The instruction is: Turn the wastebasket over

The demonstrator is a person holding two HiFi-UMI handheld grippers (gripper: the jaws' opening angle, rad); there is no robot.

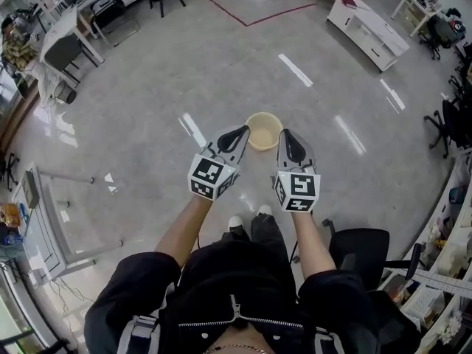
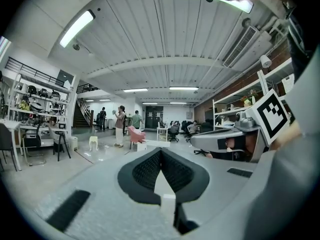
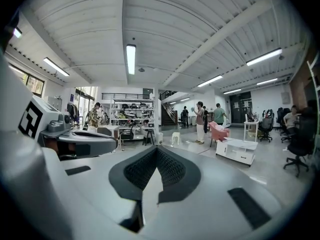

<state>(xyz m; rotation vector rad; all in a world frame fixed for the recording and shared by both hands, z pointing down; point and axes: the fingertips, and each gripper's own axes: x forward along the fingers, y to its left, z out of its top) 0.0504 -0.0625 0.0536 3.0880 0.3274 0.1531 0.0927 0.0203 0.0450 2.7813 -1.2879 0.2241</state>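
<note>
A pale yellow round wastebasket stands on the grey floor with its open mouth facing up, seen in the head view only. My two grippers are held out level in front of me, high over the floor, one on each side of it in that view. The left gripper is shut with nothing in it, its tips overlapping the basket's left rim in the picture. Just as bare, the right gripper is shut by the right rim. The left gripper view and the right gripper view look across the room, and neither shows the basket.
A black office chair stands at my right and a white table frame at my left. Further off are a low white cabinet, a red line on the floor, desks and shelves. Several people stand far away near a pink chair.
</note>
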